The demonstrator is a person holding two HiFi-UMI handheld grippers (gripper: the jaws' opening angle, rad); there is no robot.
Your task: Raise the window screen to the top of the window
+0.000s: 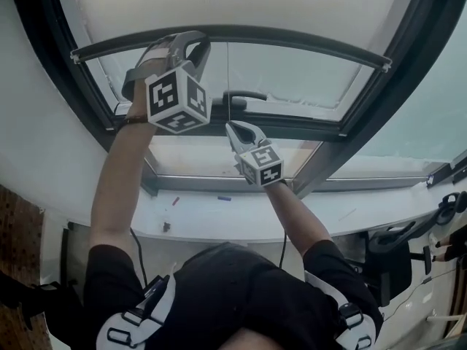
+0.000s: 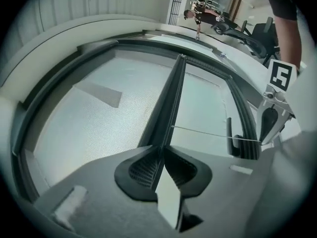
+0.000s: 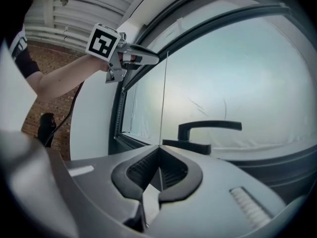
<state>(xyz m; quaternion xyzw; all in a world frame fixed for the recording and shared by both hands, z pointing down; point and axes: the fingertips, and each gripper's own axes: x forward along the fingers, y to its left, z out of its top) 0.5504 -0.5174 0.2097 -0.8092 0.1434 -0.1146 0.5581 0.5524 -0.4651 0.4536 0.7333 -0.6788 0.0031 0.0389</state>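
Scene: dark-framed window fills the head view. A pale mesh roll-up screen hangs down to its dark slim bottom rail, which sits across the upper part of the glass. The window top is out of shot, so I can't tell how much travel is left. My guess is partway.

The left tool is pinching the rail left of centre. In the left gripper view the rail runs straight out from between the pads, with mesh on one side and bare glass on the other.

The right tool sits lower, near the black lever handle. Its jaws are pressed together on the thin pull cord that drops from the rail's middle. The cord looks taut between rail and tool.

Step in hand, as I read it: the left lifts the rail while the right manages the cord.

Doing it well:
- Lift the rail level. The grip is off-centre, so the far end will likely lag. Go slow and watch both rail ends against the side frame.
- Hold light cord tension in line with the rail's travel and don't pull sideways. A thin cord can slip through the pads.
- Steer the right tool clear of the handle.
- Don't let go of the rail until it seats at the top. If the roller is sprung, it may snap or drop.
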